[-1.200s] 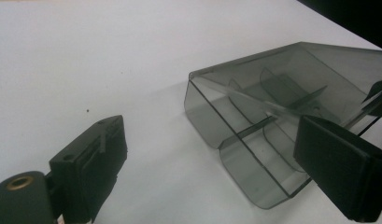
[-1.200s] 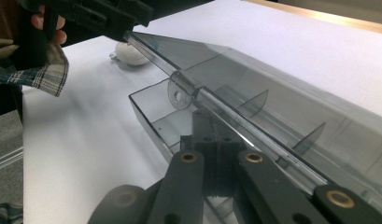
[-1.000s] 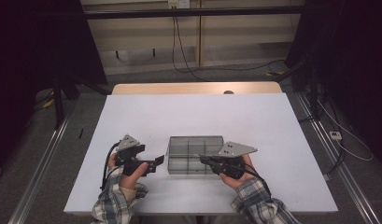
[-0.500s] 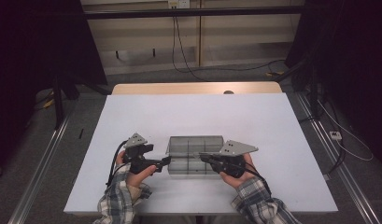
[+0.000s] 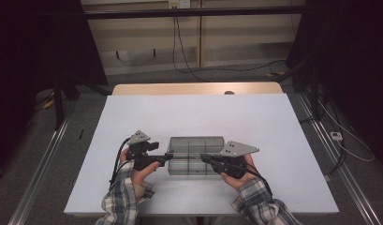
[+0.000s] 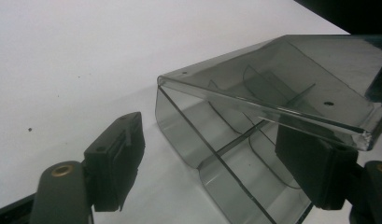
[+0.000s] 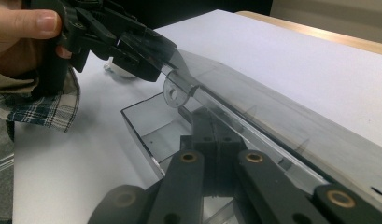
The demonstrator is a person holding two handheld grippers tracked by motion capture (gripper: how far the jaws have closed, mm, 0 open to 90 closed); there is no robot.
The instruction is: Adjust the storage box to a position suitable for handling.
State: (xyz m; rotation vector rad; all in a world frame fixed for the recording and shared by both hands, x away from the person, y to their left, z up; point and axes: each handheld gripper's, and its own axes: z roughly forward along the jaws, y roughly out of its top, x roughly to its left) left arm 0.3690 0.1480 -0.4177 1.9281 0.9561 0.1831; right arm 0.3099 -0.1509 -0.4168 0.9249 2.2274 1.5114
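White surface [image 5: 273, 122] taking up most of the high view, wooden strip along its far edge, grey floor and metal rails down both sides. Dark curtains left and right, pale wall panel at the back with black cables [image 5: 180, 47] dangling down.

Left tool [image 5: 166, 157] sitting at the left end of the smoky clear plastic box [image 5: 196, 154], jaws spread wide: one outside the end wall on bare white, the other reaching in under the raised lid [image 6: 291, 79]. Not clamped on anything, as far as visible.

Box itself near the front middle of the surface, between both hands. Lid tilted up off the base, so partly open. Inside, just thin dividers [image 6: 235, 140] splitting it into compartments; nothing seen in the parts visible, though the tinted plastic makes it hard to be sure.

Right tool [image 5: 202, 157] at the right end, jaws squeezed tight together, pinching the front edge of the lid. Plaid sleeves [image 5: 259, 201] coming in from the bottom.
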